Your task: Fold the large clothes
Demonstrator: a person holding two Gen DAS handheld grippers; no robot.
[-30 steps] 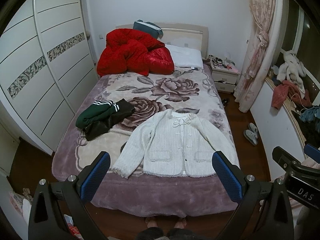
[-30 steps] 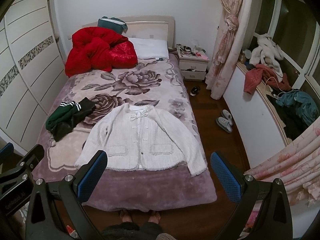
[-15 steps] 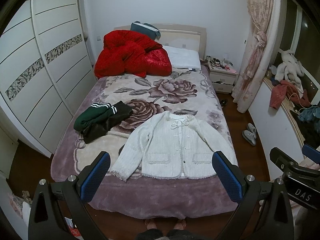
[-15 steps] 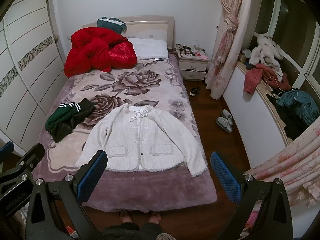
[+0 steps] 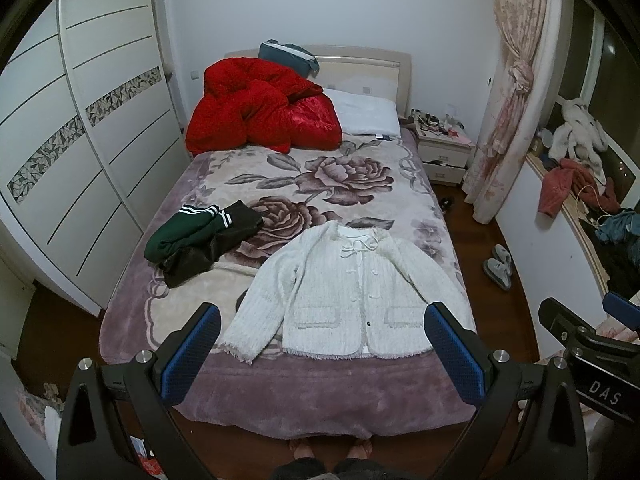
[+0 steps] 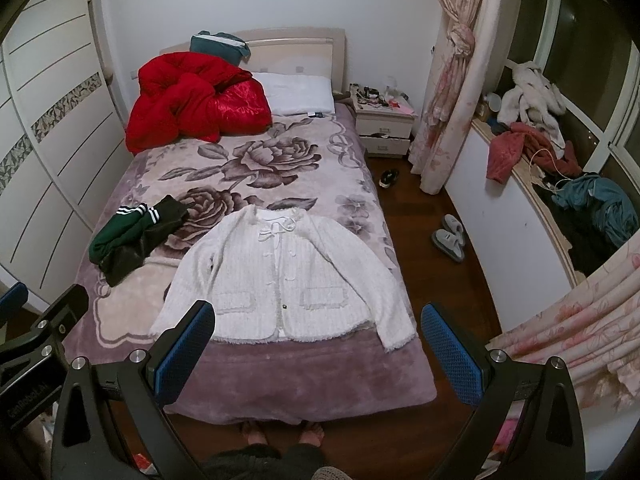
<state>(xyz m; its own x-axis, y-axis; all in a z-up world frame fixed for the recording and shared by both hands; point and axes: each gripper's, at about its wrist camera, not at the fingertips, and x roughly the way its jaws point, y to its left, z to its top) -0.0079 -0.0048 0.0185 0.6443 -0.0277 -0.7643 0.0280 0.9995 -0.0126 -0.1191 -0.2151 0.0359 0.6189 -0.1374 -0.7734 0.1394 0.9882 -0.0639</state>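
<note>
White and knitted, the cardigan [image 5: 352, 292] lies flat and face up at the foot end of the bed [image 5: 280, 392], sleeves spread, front closed. We hold the left gripper [image 5: 320, 354] above the bed's foot edge, jaws spread wide, nothing between them. Our right gripper [image 6: 318, 350] hangs the same way, wide open and empty, clear of the fabric. A green and black bundle [image 5: 200, 240] sits to the cardigan's left, apart from it. A red quilt [image 5: 260, 112] is heaped at the head, beside a pillow [image 5: 364, 114].
</note>
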